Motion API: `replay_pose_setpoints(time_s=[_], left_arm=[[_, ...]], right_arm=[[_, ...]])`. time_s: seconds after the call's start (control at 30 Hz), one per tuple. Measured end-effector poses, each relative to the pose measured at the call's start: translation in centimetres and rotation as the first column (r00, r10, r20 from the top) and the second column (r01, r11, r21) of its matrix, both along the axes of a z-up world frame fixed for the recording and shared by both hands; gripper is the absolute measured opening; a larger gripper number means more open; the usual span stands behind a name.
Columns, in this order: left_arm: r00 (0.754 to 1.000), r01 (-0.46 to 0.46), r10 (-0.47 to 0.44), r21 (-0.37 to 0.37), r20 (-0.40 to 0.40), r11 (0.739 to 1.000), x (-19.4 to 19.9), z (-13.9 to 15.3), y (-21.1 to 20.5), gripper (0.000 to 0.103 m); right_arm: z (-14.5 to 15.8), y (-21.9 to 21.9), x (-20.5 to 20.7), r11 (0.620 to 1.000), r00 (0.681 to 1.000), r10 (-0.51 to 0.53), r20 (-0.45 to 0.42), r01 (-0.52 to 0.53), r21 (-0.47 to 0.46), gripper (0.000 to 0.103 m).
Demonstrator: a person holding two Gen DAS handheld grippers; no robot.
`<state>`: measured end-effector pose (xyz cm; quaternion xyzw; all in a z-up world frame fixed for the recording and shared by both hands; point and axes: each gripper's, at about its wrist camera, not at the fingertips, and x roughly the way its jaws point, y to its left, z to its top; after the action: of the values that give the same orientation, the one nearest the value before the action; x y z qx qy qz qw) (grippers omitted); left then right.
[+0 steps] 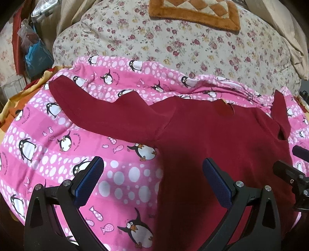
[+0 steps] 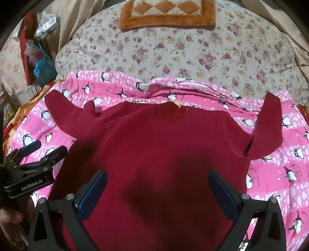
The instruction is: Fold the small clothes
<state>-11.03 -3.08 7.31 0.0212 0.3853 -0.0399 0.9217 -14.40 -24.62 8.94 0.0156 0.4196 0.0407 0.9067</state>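
A small dark red long-sleeved top (image 2: pixel 164 146) lies flat on a pink penguin-print cloth (image 2: pixel 280 173), collar away from me, both sleeves spread out sideways. In the left wrist view the top (image 1: pixel 212 139) fills the right half, its left sleeve (image 1: pixel 92 110) stretching to the left. My left gripper (image 1: pixel 152 170) is open and empty, hovering over the top's left side edge. My right gripper (image 2: pixel 157 183) is open and empty above the middle of the top's body. The left gripper also shows in the right wrist view (image 2: pixel 44 148), at the left.
The pink cloth (image 1: pixel 58 154) lies on a bed with a floral quilt (image 2: pixel 173 54). An orange-bordered diamond-pattern cushion (image 2: pixel 168 13) lies at the far end. Bags and clutter (image 1: pixel 34 54) stand left of the bed. Beige fabric (image 1: pixel 285 29) lies at the right.
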Motion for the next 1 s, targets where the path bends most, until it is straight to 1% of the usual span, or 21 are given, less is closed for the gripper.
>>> replay_pose_setpoints(time_s=[0.27,0.37,0.57,0.67,0.83,1.0], left_arm=[[1.000,-0.023,0.023,0.011,-0.005,1.000,0.7,-0.5,0.2,0.102],[1.000,-0.019,0.020,0.008,-0.012,1.000,0.9,-0.6,0.1,0.102],[1.000,-0.027,0.027,0.042,0.003,0.999,0.9,-0.9,-0.1,0.102],[1.000,-0.029,0.029,0.030,-0.007,0.999,1.0,-1.0,-0.1,0.102],[0.999,-0.033,0.034,0.041,-0.010,0.999,1.1,-1.1,-0.1,0.102],[0.999,-0.040,0.040,0.036,-0.016,0.999,1.2,-1.3,-0.1,0.102]], right_arm=[[-0.9,0.4,1.1,1.000,1.000,-0.003,-0.012,0.003,-0.012,0.103],[-1.2,0.6,1.3,1.000,1.000,0.004,-0.021,-0.004,-0.017,0.103],[-1.7,0.6,1.6,1.000,0.999,0.000,-0.035,0.000,0.000,0.103],[-1.8,0.8,1.7,1.000,0.999,0.001,-0.042,-0.001,-0.007,0.103],[-1.9,1.1,1.8,1.000,0.999,0.008,-0.041,-0.009,-0.020,0.103],[-2.2,1.0,1.9,1.000,0.999,0.005,-0.048,-0.005,-0.011,0.103]])
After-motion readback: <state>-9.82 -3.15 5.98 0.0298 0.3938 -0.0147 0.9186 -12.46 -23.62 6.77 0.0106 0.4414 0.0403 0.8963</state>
